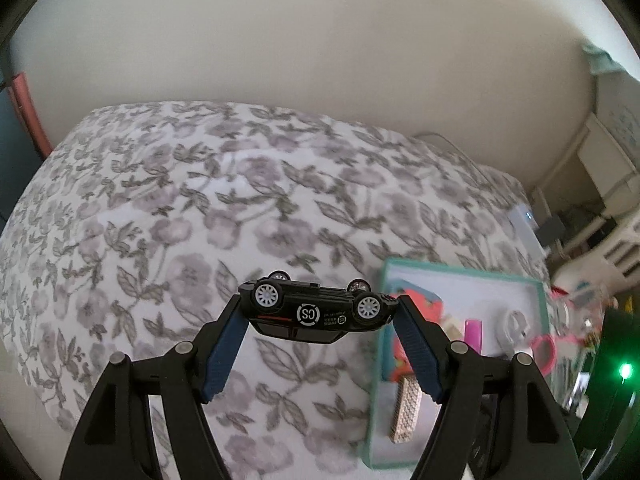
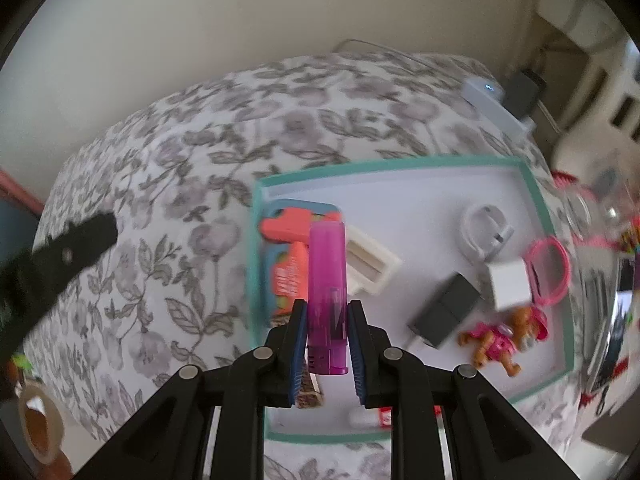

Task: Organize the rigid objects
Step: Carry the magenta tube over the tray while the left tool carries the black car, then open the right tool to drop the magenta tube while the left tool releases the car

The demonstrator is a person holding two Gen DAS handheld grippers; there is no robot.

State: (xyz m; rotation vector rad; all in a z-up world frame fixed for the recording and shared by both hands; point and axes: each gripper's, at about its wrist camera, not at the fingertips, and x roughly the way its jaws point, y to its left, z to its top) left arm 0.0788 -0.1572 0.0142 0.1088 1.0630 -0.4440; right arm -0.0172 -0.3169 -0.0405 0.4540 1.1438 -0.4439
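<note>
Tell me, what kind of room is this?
Probably a bedroom: a floral quilt covers what looks like a bed against a plain wall, and a teal-rimmed tray of toys and chargers sits on it.

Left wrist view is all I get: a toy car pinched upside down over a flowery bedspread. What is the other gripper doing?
Observer: The right gripper is shut on a purple lighter, held upright above the teal-rimmed tray.
Operator: My view cuts the tray off. What else is in it?
Observer: A small doll in pink lies near its right side, beside a dark charger.
Operator: Anything on the bed outside the tray?
Observer: A roll of brown tape sits at the lower left, past the bedspread's edge as far as I can tell.
</note>
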